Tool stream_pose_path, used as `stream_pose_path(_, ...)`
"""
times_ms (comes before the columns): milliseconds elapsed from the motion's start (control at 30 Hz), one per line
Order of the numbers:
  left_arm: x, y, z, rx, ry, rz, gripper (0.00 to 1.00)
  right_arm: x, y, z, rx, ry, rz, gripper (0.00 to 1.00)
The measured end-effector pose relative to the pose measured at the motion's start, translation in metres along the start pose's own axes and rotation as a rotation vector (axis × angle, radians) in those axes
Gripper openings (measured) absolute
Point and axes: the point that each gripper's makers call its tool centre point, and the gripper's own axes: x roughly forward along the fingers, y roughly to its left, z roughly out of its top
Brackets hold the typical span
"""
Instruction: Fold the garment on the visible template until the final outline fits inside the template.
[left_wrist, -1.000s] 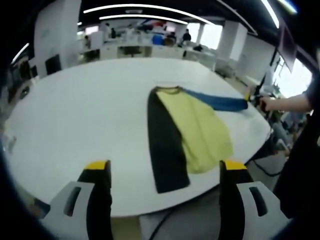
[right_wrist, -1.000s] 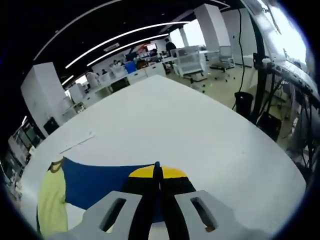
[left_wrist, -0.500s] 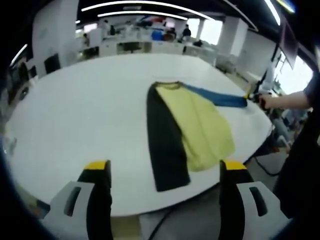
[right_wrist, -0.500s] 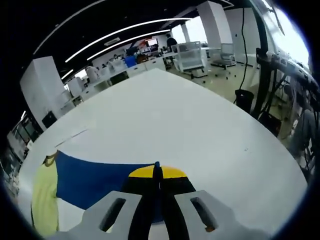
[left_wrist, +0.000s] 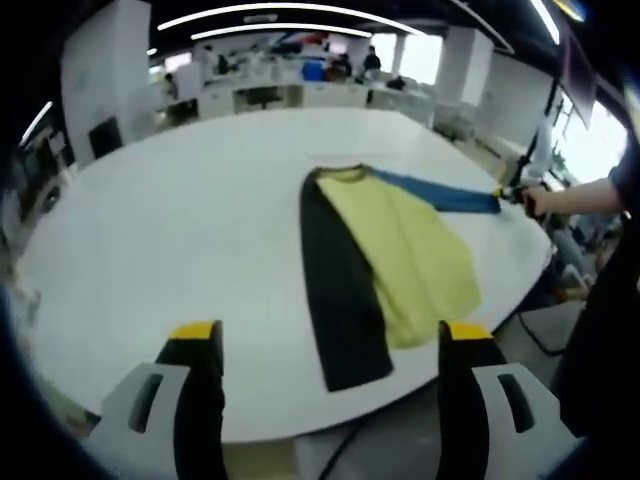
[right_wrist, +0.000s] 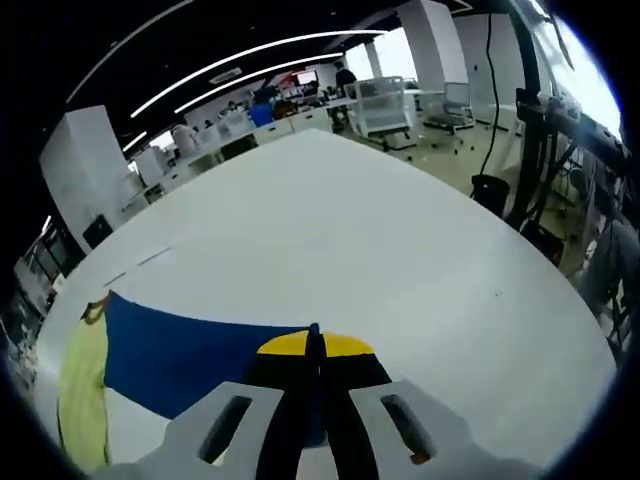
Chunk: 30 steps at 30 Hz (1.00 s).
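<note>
A long-sleeved garment (left_wrist: 400, 255) lies on the big white table (left_wrist: 180, 200): yellow body, one black sleeve (left_wrist: 340, 290) folded along its left side, one blue sleeve (left_wrist: 440, 197) stretched out toward the right. My left gripper (left_wrist: 318, 332) is open above the table's near edge, short of the garment. My right gripper (right_wrist: 316, 345) is shut on the end of the blue sleeve (right_wrist: 190, 345); in the left gripper view it shows as a small yellow-tipped tool (left_wrist: 505, 193) in a person's hand. The yellow body (right_wrist: 85, 395) runs off to the left behind the blue sleeve.
A person's arm (left_wrist: 580, 198) and dark clothing (left_wrist: 600, 330) stand at the table's right edge. Desks, pillars and people fill the office beyond the table. A thin strip (right_wrist: 140, 263) lies on the table past the collar. Cables hang at the right (right_wrist: 520, 120).
The right gripper has drawn the blue sleeve a little further out from the body. The left gripper stays open, its view shifted only slightly.
</note>
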Motion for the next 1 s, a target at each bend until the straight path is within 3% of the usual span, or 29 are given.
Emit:
stream_pose_path(567,-0.0002,-0.0017,-0.0011,-0.004,0.000,0.000,0.84,0.0030,-0.0012,-0.0084,-0.060,0.047,-0.013,0.03)
stream_pose_path(1000,-0.0086,-0.0008,0.0031,0.003,-0.009,0.011,0.84,0.0012,-0.0048,-0.0056,-0.088,0.037,-0.011,0.04)
